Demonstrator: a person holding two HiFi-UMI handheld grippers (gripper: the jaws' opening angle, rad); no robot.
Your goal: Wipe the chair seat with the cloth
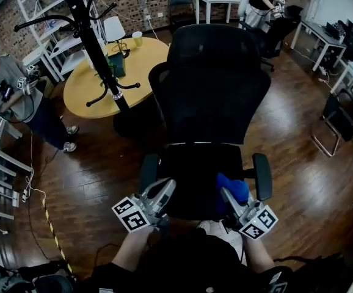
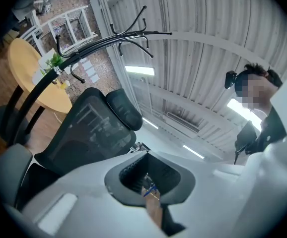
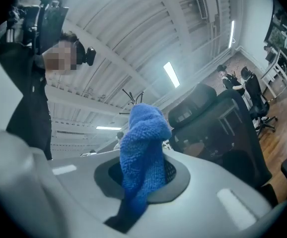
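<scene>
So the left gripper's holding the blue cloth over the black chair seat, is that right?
Not quite. It's the right gripper that is holding the blue cloth over the black chair seat. The right gripper view shows the cloth clamped between that gripper's jaws.

The head view looks steeply down from above the person onto the black chair [image 1: 208,90], close below. Both gripper views sit low and tilt up at the ceiling [image 2: 208,48]. The left gripper view has the chair back [image 2: 91,128] at its left, and the right gripper view has it at its right.
</scene>
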